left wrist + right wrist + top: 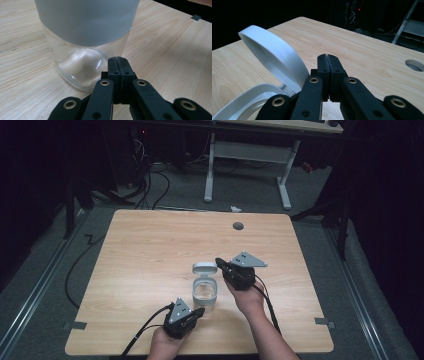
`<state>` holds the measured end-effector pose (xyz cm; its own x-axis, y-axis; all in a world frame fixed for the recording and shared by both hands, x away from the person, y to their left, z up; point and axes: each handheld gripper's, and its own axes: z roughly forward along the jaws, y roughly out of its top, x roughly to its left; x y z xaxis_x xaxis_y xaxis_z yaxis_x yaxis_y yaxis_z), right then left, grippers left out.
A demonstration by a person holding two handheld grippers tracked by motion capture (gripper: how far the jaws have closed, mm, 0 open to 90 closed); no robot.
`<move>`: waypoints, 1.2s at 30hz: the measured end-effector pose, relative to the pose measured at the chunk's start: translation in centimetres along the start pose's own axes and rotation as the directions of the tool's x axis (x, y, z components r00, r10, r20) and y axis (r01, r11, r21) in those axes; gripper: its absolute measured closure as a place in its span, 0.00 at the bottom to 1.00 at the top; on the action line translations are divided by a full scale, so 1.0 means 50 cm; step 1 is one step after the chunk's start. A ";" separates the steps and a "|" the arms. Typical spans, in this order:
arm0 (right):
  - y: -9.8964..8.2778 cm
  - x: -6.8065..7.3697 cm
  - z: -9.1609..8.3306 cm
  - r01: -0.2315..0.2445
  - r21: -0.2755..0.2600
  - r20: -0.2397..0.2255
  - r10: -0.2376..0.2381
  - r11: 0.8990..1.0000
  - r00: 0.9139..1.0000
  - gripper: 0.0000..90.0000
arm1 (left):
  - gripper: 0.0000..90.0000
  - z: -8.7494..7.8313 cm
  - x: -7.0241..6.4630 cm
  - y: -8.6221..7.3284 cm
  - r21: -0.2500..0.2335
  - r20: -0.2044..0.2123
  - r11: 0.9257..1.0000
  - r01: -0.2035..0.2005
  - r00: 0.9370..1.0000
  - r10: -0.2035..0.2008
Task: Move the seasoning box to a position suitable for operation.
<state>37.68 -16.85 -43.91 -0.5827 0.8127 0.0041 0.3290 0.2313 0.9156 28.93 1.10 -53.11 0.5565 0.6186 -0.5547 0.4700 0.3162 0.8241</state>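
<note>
A clear plastic jar with a grey band (205, 292) stood near the wooden table's (145, 250) front middle, its white hinged lid (204, 267) flipped open. The left gripper (199, 311), jaws pressed together and empty, sat just beside the jar's base. The right gripper (219, 262), likewise closed on nothing, hovered by the lid.

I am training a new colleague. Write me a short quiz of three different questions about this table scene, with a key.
1. True or false: the lid of the clear container stands open.
2. Which gripper is beside the lid's hinge? A) left gripper B) right gripper
3. In a few words: how do the jaws of both grippers stand, and do they hold anything?

Key:
1. True; the white lid is tilted up.
2. B.
3. Both shut, with nothing between them; the left gripper's tip is at the container's clear base on the wooden table.
</note>
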 end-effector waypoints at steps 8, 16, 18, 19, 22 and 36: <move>-0.023 0.018 -0.015 0.022 0.006 -0.009 -0.022 1.000 1.000 0.99 | 1.00 0.000 0.000 0.000 0.000 0.000 1.000 0.000 1.000 0.000; -0.042 0.021 -0.031 0.026 0.014 0.001 -0.026 1.000 1.000 0.99 | 1.00 -0.001 0.001 0.001 -0.002 0.004 1.000 0.005 1.000 -0.005; -0.046 0.017 -0.032 0.022 0.013 -0.001 -0.022 1.000 1.000 0.99 | 1.00 -0.004 0.000 0.001 -0.010 0.012 1.000 0.001 1.000 -0.001; -0.047 0.015 -0.033 0.020 0.015 0.003 -0.020 1.000 1.000 0.99 | 1.00 -0.005 -0.002 -0.001 -0.007 0.020 1.000 -0.008 1.000 0.008; -0.053 0.009 -0.036 0.012 0.020 0.007 -0.012 1.000 1.000 0.98 | 1.00 -0.008 -0.004 -0.001 0.005 0.039 1.000 -0.007 0.999 0.007; -0.108 -0.047 -0.053 -0.063 0.083 0.056 0.058 0.995 0.997 0.88 | 0.90 -0.054 -0.016 0.015 0.037 0.057 0.995 -0.088 0.995 0.085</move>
<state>35.31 -21.40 -47.78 -0.5198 0.8536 0.0350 0.4259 0.2234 0.8768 27.02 2.78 -51.73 0.6330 0.6009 -0.4881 0.4448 0.2337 0.8646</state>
